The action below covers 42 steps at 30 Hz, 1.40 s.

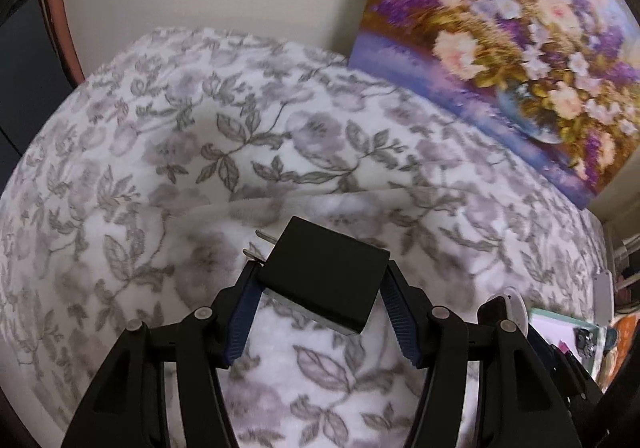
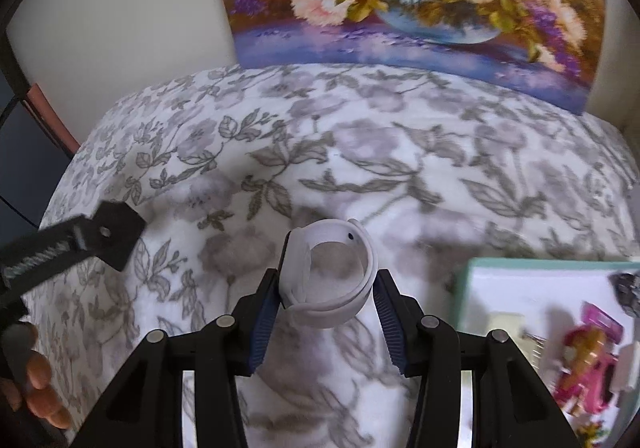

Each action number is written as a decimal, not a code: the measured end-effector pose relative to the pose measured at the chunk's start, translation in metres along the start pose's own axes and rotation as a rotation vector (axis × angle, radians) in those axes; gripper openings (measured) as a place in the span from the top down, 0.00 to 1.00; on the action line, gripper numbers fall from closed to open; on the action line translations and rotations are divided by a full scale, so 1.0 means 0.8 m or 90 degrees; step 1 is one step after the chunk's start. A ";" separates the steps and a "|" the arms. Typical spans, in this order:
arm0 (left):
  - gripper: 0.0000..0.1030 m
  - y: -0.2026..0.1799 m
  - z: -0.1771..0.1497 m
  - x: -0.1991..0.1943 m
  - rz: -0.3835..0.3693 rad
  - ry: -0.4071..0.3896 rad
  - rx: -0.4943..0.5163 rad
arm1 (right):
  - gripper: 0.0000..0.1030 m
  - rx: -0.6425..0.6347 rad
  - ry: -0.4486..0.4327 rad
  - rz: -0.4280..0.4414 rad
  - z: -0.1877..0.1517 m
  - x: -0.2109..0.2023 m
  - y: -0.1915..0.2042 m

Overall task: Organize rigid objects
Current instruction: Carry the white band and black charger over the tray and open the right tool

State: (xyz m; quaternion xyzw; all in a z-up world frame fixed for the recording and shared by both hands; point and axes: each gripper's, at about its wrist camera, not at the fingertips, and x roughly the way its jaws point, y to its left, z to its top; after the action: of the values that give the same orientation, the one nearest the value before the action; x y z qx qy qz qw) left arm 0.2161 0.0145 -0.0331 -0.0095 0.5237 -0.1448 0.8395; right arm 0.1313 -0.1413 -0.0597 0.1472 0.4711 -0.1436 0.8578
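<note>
Through the left wrist camera, my left gripper [image 1: 320, 280] is clamped on a matte black, boxy plastic plug adapter [image 1: 324, 274], held across its flat sides and clear of the bed's grey floral blanket [image 1: 200, 127], its metal prongs [image 1: 260, 244] pointing away to the left.

Through the right wrist camera, my right gripper [image 2: 326, 288] is clamped on a white rubbery wristband with a dark face [image 2: 330, 274], its loop still round. To the right lies a white tray with a mint-green rim [image 2: 472, 288], probably the destination, already holding a pink toy [image 2: 592, 364].
</note>
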 end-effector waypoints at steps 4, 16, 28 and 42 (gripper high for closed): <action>0.40 -0.015 -0.006 -0.034 -0.026 -0.013 -0.002 | 0.51 0.025 -0.001 -0.002 -0.005 -0.029 -0.017; 0.40 -0.085 -0.072 -0.094 -0.081 -0.027 0.059 | 0.51 0.079 -0.023 -0.011 -0.049 -0.119 -0.073; 0.40 -0.133 -0.147 -0.094 -0.137 0.035 0.103 | 0.51 0.162 0.009 -0.067 -0.111 -0.154 -0.157; 0.40 -0.215 -0.215 -0.091 -0.134 0.067 0.236 | 0.51 0.248 0.048 -0.103 -0.159 -0.173 -0.229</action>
State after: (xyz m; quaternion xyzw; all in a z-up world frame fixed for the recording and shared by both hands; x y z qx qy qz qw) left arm -0.0052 -0.1088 -0.0180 0.0978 0.5275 -0.3255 0.7786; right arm -0.1080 -0.2448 -0.0290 0.2770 0.4762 -0.2943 0.7809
